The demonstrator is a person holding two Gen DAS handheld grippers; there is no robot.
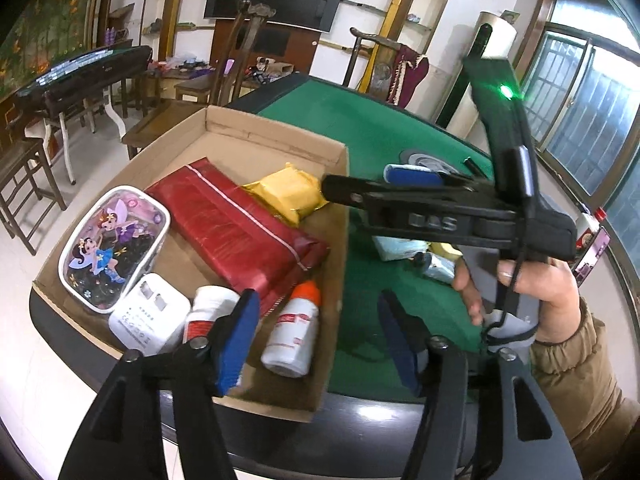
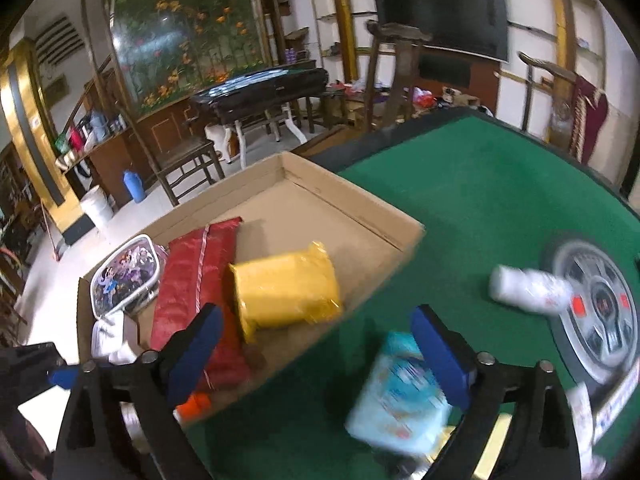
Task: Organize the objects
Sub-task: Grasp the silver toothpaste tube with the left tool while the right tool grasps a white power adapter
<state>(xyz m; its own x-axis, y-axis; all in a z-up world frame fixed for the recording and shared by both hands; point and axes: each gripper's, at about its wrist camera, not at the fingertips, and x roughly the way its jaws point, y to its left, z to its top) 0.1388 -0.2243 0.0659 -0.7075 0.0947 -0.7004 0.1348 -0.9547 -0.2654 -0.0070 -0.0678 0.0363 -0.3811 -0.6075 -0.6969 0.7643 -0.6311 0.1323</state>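
A square table (image 2: 460, 184) with a green felt top and a dark raised rim carries everything. A shallow brown cardboard box (image 1: 276, 128) rests on its left part, reaching the near edge. To the right of the box, a pale blue printed packet (image 2: 396, 400) lies on the felt. Farther right, a white plastic bottle (image 2: 528, 288) lies on its side, over a round silver-grey panel (image 2: 600, 320) set into the tabletop's middle.

Far half of the cardboard tray (image 2: 320, 184) lies bare; packets (image 1: 240, 232) crowd the near half.
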